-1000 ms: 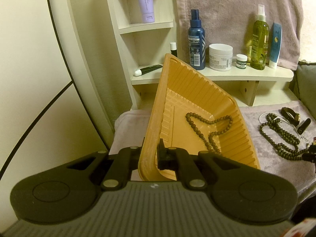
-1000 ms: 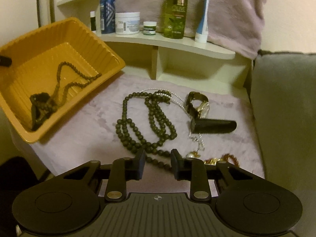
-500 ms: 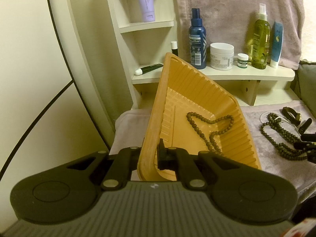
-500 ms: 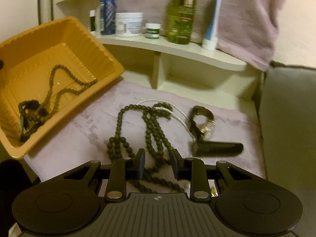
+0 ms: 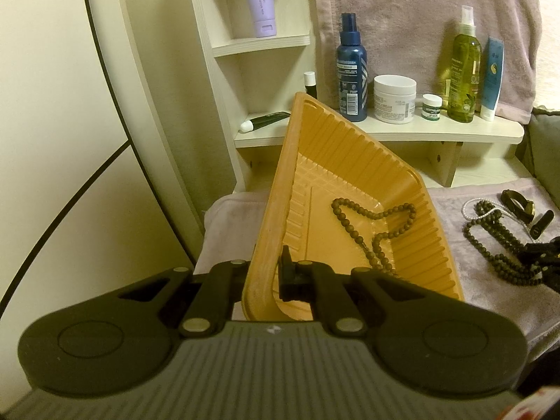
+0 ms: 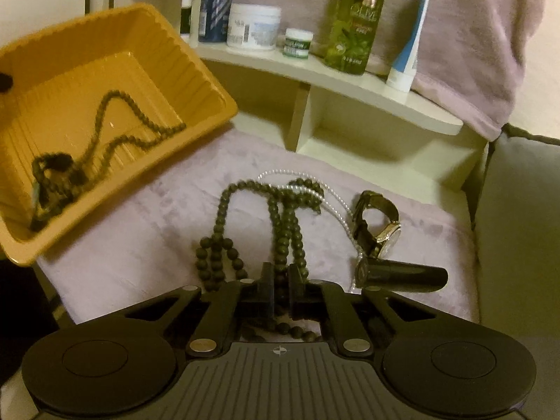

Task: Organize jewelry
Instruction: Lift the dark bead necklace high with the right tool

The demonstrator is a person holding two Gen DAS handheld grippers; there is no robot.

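My left gripper (image 5: pixel 264 276) is shut on the near rim of the orange tray (image 5: pixel 280 189), holding it tilted. A brown bead necklace (image 5: pixel 376 224) lies inside the tray; it also shows in the right wrist view (image 6: pixel 115 140). My right gripper (image 6: pixel 280 288) has closed on the dark green bead necklace (image 6: pixel 283 224), which lies on the lilac cloth (image 6: pixel 140 245). A pearl strand (image 6: pixel 332 203), a wristwatch (image 6: pixel 378 231) and a black tube (image 6: pixel 402 274) lie to its right. The tray (image 6: pixel 196 70) sits to the left of the right gripper.
A cream shelf (image 5: pixel 455 129) behind carries a blue bottle (image 5: pixel 351 73), white jar (image 5: pixel 394 99), small green jar (image 5: pixel 431 106), olive spray bottle (image 5: pixel 463 70) and blue tube (image 5: pixel 491 77). A grey cushion (image 6: pixel 518 227) borders the right. A towel (image 5: pixel 420 17) hangs behind.
My right gripper moved forward and down over the dark green necklace and its jaws closed on the beads. The left gripper and tray stayed still.
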